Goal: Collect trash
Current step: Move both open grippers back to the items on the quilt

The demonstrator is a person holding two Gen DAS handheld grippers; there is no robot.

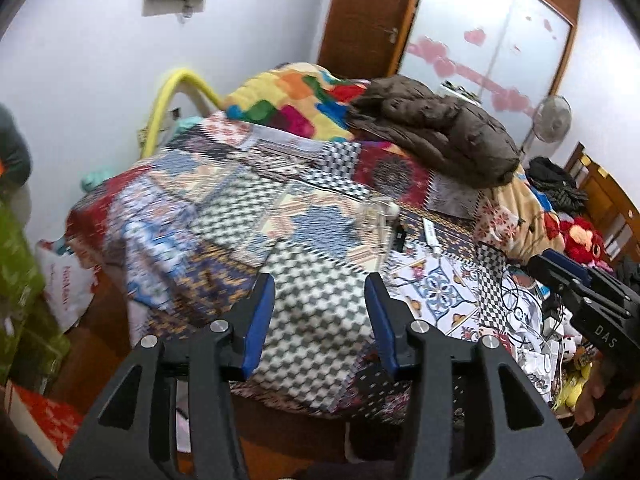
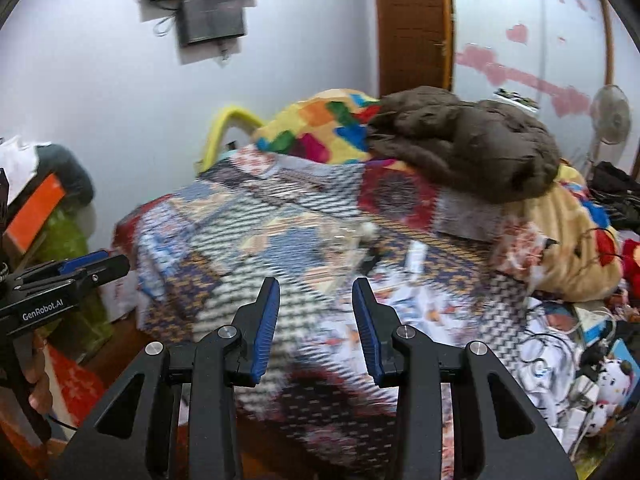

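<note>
Two grippers hover over the bed [image 1: 224, 216], the left gripper [image 1: 320, 312] and the right gripper [image 2: 316, 316], each with jaws apart and nothing between them. On the patchwork bedspread [image 1: 320, 320] lies one crumpled clear plastic wrapper [image 1: 376, 216], mid-bed, ahead of both grippers, with a small black object [image 1: 401, 236] and a white one [image 1: 432, 236] just beside it. One brown jacket [image 1: 440, 128] lies on the colourful blanket [image 1: 288, 100]. One standing fan [image 1: 552, 114] stands by the frosted sliding door [image 1: 480, 28].
</note>
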